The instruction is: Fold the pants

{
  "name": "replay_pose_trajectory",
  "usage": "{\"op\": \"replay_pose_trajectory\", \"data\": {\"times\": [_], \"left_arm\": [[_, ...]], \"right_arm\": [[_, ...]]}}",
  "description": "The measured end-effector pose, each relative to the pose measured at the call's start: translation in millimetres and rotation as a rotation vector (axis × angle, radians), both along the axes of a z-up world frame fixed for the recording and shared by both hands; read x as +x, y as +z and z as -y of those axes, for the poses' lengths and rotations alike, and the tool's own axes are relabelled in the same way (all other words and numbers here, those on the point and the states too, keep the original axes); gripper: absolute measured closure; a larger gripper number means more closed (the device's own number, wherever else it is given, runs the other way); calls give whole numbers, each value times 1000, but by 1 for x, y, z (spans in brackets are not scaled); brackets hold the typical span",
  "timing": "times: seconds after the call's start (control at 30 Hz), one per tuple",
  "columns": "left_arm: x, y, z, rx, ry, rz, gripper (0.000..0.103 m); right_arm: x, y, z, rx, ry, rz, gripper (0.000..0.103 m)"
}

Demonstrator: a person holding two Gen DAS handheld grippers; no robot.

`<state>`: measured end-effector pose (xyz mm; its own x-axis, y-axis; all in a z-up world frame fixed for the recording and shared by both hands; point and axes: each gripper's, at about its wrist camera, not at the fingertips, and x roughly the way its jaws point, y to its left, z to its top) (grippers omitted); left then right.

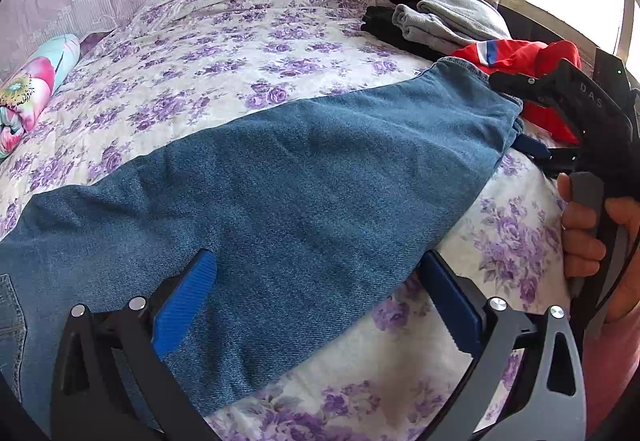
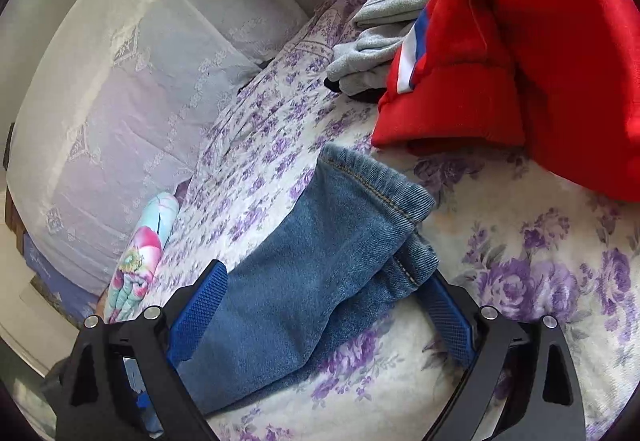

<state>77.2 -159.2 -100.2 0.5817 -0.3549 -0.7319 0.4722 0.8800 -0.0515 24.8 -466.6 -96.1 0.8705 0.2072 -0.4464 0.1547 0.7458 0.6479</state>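
Blue denim pants (image 1: 280,177), purple-flowered bedspread (image 1: 224,53)

Materials and finish, both wrist views.

Jeans (image 1: 304,181): mid-blue denim, matt, visible twill weave; hem (image 2: 376,177) puckered, tan stitching. Bed cover (image 1: 224,53): thin cotton-like cloth, matt, purple flower print, lightly creased. Red garment (image 2: 520,41): soft knit cloth, matt, ribbed cuff. Grey garment (image 1: 452,21): fleecy cloth. Left tongs (image 1: 316,309): matt black plastic arms, bright metal rivets; pads (image 1: 184,305) blue, ribbed, rubber-like. Right tongs (image 2: 320,321): same build; pads (image 2: 196,317) blue, finely knurled. Headboard cover (image 2: 132,89): pale cloth with lace trim.
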Motion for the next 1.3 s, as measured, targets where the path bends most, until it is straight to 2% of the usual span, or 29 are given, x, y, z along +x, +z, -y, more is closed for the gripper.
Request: {"op": "replay_pose_trajectory", "data": {"times": [0.1, 0.27, 0.33, 0.47, 0.53, 0.57, 0.63, 0.67, 0.7, 0.77, 0.8, 0.83, 0.93, 1.03, 1.1, 1.17, 1.3], "left_arm": [[0, 0, 0, 0, 0, -1, 4], [0, -1, 5, 32, 6, 5, 4], [0, -1, 7, 43, 7, 9, 4], [0, 0, 5, 17, 3, 6, 4], [0, 3, 0, -24, 4, 3, 4], [1, 5, -5, -58, 11, -4, 4], [2, 10, -18, -116, 32, -26, 4], [3, 14, -27, -147, 50, -38, 4], [3, 17, -36, -172, 65, -42, 4], [-2, 30, -63, -214, 112, -13, 4], [-6, 37, -78, -219, 136, 15, 4], [-9, 43, -91, -218, 160, 41, 4], [-24, 60, -147, -198, 279, 147, 4], [-40, 68, -197, -205, 399, 228, 4], [-47, 68, -224, -240, 457, 235, 4], [-53, 63, -249, -290, 491, 218, 4], [-58, 46, -275, -366, 530, 176, 4]], "right_arm": [[1, -2, 4, 13, -51, -3, 22], [-2, -11, 16, 60, -110, -27, 63], [-4, -14, 19, 79, -120, -34, 70], [-8, -11, 17, 82, -107, -19, 77], [-10, -8, 15, 103, -92, 6, 77], [-8, -7, 14, 124, -70, 9, 71], [1, -13, 11, 125, -43, -36, 67], [5, -16, 8, 98, -50, -70, 73], [4, -16, 7, 82, -64, -72, 74], [3, -10, 5, 72, -77, -68, 85], [3, -6, 2, 54, -79, -62, 85], [4, 1, -4, 12, -82, -56, 86], [3, 35, -40, -219, -82, -3, 86], [-2, 69, -98, -512, -51, 88, 87], [-5, 85, -146, -684, 12, 154, 87], [-6, 92, -185, -799, 97, 202, 88], [-7, 88, -250, -961, 291, 251, 88]]}}
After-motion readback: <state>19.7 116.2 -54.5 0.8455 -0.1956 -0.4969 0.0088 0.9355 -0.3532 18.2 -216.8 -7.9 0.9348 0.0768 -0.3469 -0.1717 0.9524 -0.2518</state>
